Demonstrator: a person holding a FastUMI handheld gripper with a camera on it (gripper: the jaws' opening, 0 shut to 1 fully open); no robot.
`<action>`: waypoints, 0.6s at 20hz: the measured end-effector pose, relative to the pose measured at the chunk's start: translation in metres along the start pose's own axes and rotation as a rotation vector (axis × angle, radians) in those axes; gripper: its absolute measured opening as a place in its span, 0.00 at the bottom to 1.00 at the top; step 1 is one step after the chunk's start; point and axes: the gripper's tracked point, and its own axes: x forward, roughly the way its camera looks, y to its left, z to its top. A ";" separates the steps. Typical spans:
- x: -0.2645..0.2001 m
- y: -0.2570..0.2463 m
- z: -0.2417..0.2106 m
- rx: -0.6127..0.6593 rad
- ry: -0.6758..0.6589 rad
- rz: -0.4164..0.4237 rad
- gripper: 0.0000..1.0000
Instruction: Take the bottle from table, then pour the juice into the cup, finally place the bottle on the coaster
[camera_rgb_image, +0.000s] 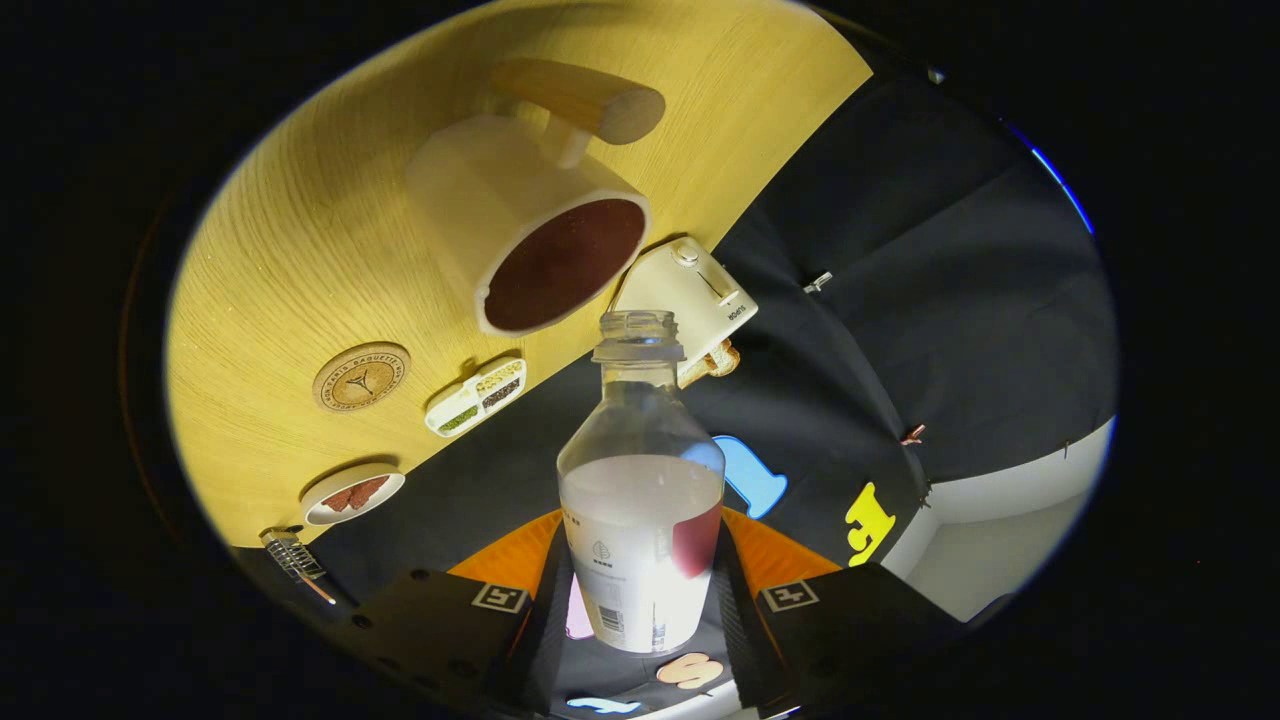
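My fingers (640, 600) pinch the uncapped bottle (640, 500), half full of pale juice; beyond its mouth, the wooden-handled cup (535, 225) holds dark liquid near the table (300, 250) edge.

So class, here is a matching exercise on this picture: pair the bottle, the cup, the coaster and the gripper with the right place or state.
Things:
1. bottle
2. cup
3. coaster
4. gripper

States:
A. round, bare, lying on the wooden table
B. shut on the bottle
C. capless, held between the fingers
D. white, wooden handle, dark inside

Pairs: 1-C, 2-D, 3-A, 4-B
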 end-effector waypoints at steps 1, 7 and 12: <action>-0.001 0.001 0.000 0.003 0.004 0.005 0.69; -0.011 0.019 -0.008 0.192 0.076 0.080 0.69; -0.028 0.040 -0.002 0.518 0.159 0.167 0.69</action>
